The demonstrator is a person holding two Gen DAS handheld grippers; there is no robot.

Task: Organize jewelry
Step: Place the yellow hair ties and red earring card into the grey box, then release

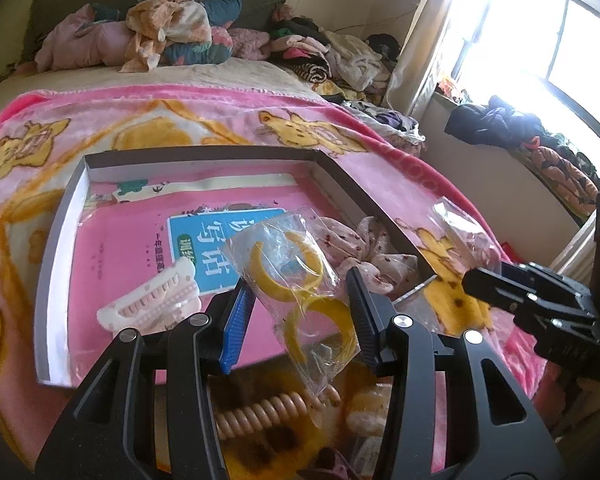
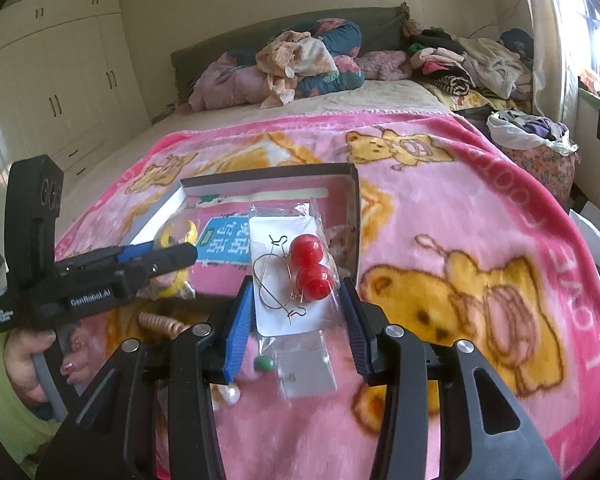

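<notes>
- Home bedroom
- big bed [image 2: 380, 96] with pink cartoon-bear blanket [image 2: 480, 208]
- piled clothes and bedding [image 1: 172, 28] at headboard
- built-in wardrobe doors [image 2: 60, 80] on wall
- curtained window [image 1: 540, 40], clothes on sill

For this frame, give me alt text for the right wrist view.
The right gripper holds a clear packet of red ball earrings above a pink blanket. Beyond lies an open box; the left gripper carries yellow rings.
</notes>
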